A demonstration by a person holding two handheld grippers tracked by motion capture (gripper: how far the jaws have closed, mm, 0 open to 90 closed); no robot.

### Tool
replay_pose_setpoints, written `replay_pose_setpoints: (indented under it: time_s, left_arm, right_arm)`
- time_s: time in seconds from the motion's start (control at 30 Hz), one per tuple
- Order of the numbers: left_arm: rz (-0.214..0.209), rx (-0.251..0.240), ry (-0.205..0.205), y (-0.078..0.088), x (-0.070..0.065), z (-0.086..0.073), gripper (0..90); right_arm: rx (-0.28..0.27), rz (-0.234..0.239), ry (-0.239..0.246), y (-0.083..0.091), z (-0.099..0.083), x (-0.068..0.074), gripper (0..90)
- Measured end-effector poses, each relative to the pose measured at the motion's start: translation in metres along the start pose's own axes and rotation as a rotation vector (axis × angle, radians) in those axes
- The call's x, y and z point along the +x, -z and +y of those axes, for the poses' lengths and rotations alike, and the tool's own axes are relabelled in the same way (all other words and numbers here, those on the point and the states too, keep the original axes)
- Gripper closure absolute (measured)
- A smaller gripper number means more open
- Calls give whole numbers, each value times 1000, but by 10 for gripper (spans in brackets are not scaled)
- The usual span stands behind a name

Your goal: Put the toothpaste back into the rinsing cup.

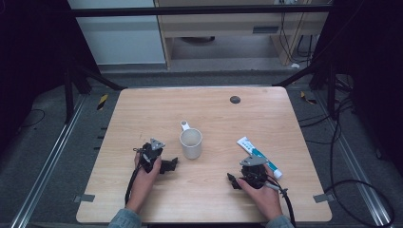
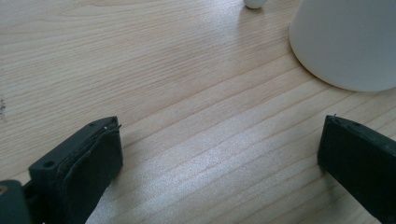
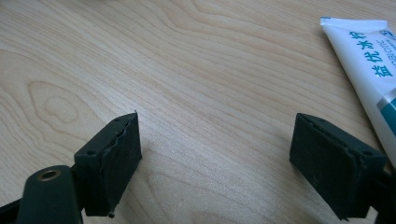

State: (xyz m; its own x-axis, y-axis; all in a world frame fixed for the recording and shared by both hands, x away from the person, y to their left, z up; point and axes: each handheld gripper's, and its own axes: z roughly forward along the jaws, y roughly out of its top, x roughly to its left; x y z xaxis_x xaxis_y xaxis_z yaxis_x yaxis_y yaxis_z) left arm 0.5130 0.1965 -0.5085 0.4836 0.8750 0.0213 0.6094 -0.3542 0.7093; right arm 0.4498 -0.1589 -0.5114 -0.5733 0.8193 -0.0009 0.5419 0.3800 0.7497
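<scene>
A white mug stands upright in the middle of the wooden table, its handle turned to the far left. My left gripper rests low just left of the mug, open, with bare wood between its pads. In the left gripper view the mug's wall rises at the upper right, ahead of the left gripper. A white and teal toothpaste tube lies flat at the right. My right gripper sits close in front of the tube, open and holding nothing. The right gripper view shows the tube lying beyond the right jaw of the right gripper.
A small dark round disc is set in the tabletop near the far edge. Black cables trail from both grippers toward the near edge. Beyond the table are dark frame legs, floor cables and a pale cabinet.
</scene>
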Motion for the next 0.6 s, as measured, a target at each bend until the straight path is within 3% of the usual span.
replay_pose_setpoints:
  time_s: [0.23,0.3,0.43,0.53,0.57,0.6]
  left_arm:
    - [1,0,1,0,0,0,0]
    - [4,0,2,1,-1,-1,0]
    - [6,0,8,1,-1,-1,0]
    - [6,0,7,1,-1,-1,0]
    - [6,0,7,1,-1,-1,0]
    - [7,0,7,1,-1,-1,0]
  right_arm:
    - [5,-12,8,1,2,1,189]
    - [-9,-16,14,6,7,3,201]
    - [24,-19,66,23,25,5,223]
    - [75,14,107,40,44,-7,235]
    - [75,14,107,40,44,-7,235]
    - [108,-11,126,48,52,-17,234]
